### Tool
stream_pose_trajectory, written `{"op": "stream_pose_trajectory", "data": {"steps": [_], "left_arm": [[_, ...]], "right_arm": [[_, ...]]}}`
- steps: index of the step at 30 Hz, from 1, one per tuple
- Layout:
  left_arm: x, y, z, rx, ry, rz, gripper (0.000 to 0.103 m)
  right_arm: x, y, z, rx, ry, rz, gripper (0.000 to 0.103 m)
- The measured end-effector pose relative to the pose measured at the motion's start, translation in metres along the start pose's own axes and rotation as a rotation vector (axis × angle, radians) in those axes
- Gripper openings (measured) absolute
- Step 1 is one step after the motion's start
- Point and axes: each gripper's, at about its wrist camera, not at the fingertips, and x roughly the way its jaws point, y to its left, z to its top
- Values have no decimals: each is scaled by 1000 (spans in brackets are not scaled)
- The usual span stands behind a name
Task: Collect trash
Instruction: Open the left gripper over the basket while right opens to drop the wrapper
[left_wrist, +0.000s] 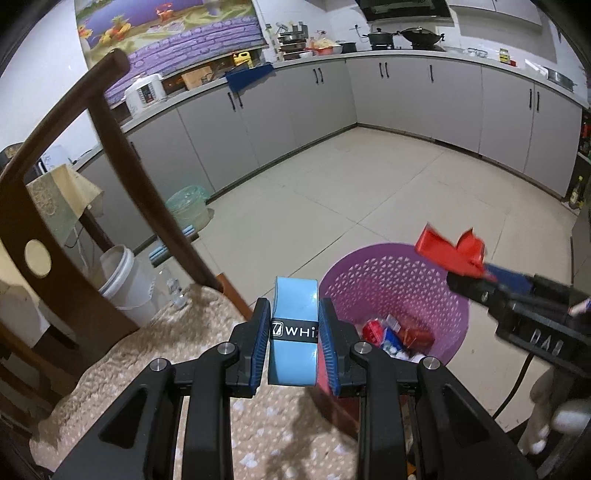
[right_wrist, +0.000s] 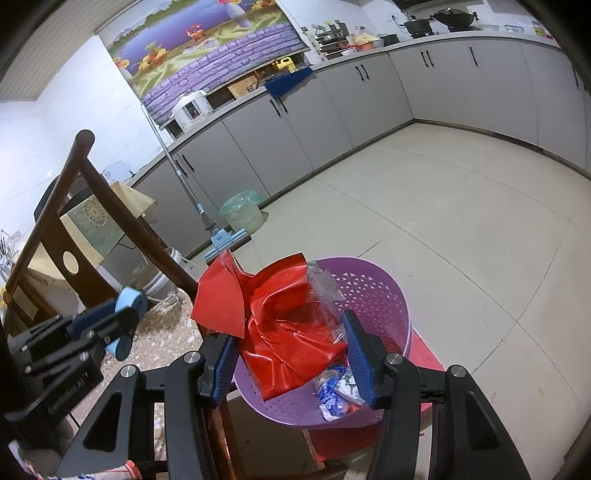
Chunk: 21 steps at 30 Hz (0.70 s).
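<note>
My left gripper (left_wrist: 293, 341) is shut on a light blue tape roll (left_wrist: 293, 325) with a black band, held above the cushioned chair seat just left of the purple basket (left_wrist: 424, 280). The same roll (right_wrist: 127, 314) and left gripper (right_wrist: 122, 326) show at the left of the right wrist view. My right gripper (right_wrist: 291, 354) is shut on a crumpled red wrapper (right_wrist: 280, 325) with clear film on it, held over the purple basket (right_wrist: 380, 295). From the left wrist view the red wrapper (left_wrist: 452, 251) hangs over the basket's far right rim. Several wrappers (left_wrist: 395, 334) lie inside.
A dark wooden chair (left_wrist: 122, 155) with a beige cushion (left_wrist: 184, 354) stands at the left. The basket rests on a red stool (right_wrist: 424, 354). A white bucket (left_wrist: 125, 280), a green-lined bin (right_wrist: 242, 214) and a mop (right_wrist: 225, 238) stand by the grey cabinets. Tiled floor lies beyond.
</note>
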Motion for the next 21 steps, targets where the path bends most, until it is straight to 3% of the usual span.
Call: {"op": "stream_pose_trajectory", "data": {"steps": [9,21], "left_arm": [[14,-21,26,31,-16,-46,26],[47,-32,24,57,33,-50,26]], "right_arm": [[2,-15,2,34,1,-34,57],[4,-36,5,86,14,-62,57]]}}
